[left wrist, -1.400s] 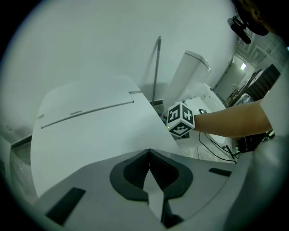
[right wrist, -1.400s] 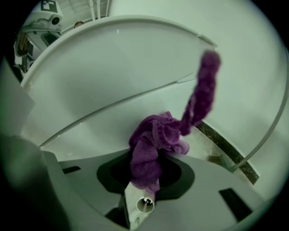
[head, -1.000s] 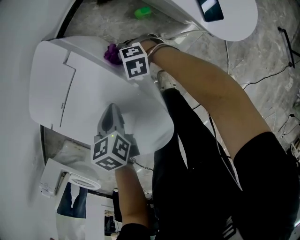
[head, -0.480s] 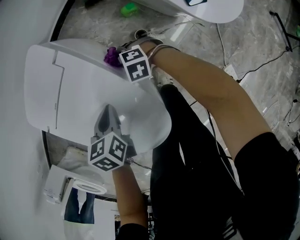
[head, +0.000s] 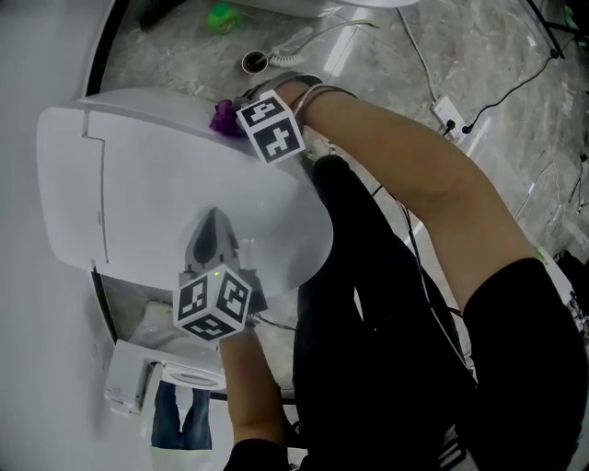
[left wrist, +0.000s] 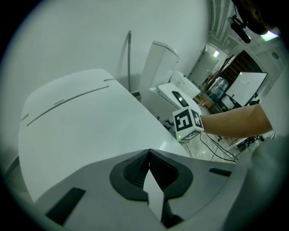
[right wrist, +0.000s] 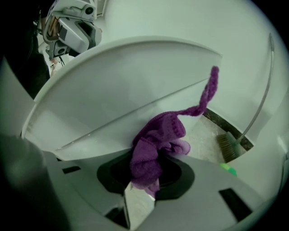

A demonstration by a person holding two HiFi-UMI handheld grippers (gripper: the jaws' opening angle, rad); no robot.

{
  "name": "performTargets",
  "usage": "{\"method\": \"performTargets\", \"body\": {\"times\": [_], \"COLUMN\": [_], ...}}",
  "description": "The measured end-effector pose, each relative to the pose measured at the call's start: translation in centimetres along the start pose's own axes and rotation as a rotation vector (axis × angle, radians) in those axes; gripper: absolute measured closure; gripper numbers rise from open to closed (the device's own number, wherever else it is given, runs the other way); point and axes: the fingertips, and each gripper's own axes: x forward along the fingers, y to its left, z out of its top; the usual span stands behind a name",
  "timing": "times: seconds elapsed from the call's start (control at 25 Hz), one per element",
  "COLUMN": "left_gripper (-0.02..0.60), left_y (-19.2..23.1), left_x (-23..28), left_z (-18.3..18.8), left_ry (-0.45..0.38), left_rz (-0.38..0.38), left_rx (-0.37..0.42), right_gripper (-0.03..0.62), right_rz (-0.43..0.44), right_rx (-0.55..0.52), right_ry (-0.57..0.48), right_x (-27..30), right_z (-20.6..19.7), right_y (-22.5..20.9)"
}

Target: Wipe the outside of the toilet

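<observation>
A white toilet (head: 166, 175) with its lid down fills the left of the head view. My right gripper (head: 230, 112) is shut on a purple cloth (head: 222, 117), pressed against the right rim of the toilet near its back. In the right gripper view the purple cloth (right wrist: 158, 144) bunches out of the jaws against the toilet's side (right wrist: 113, 99), one strand trailing up. My left gripper (head: 213, 230) rests shut on the closed lid (left wrist: 86, 126), with nothing between its jaws, which meet at a point (left wrist: 149, 158).
A grey marble floor (head: 442, 55) with cables lies to the right. A green brush head (head: 221, 17) shows at the top, and a broom (right wrist: 228, 144) leans by the wall. A second white fixture (head: 170, 382) stands below the toilet. The person's dark trousers (head: 386, 350) are close by.
The view has shifted slightly; the right gripper with the cloth stays at the toilet's right rim, edging a little along it. The left gripper stays put on the lid.
</observation>
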Motion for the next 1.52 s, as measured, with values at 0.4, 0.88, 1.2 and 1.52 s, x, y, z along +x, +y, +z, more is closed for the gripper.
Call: {"method": "performTargets", "body": {"times": [0.4, 0.88, 1.2, 1.52], "left_gripper": [0.574, 0.574, 0.574, 0.574], "left_y": [-1.0, -2.6, -5.1, -6.3], "left_x": [-0.1, 0.7, 1.0, 0.1], "left_z": [-2.4, -5.3, -8.1, -9.9], "left_ry": [0.033, 0.071, 0.085, 0.076], "left_rz": [-0.066, -0.116, -0.153, -0.140], "left_rx": [0.062, 0.067, 0.060, 0.075], "right_gripper": [0.480, 0.480, 0.480, 0.480], "right_rz": [0.026, 0.028, 0.054, 0.063], "right_rx": [0.083, 0.157, 0.199, 0.194], "right_ry": [-0.006, -0.028, -0.021, -0.030], "right_x": [-0.8, -1.8, -2.3, -2.2], "right_z": [-1.6, -3.3, -5.2, -6.7], "right_y": [3.5, 7.5, 12.0, 16.6]}}
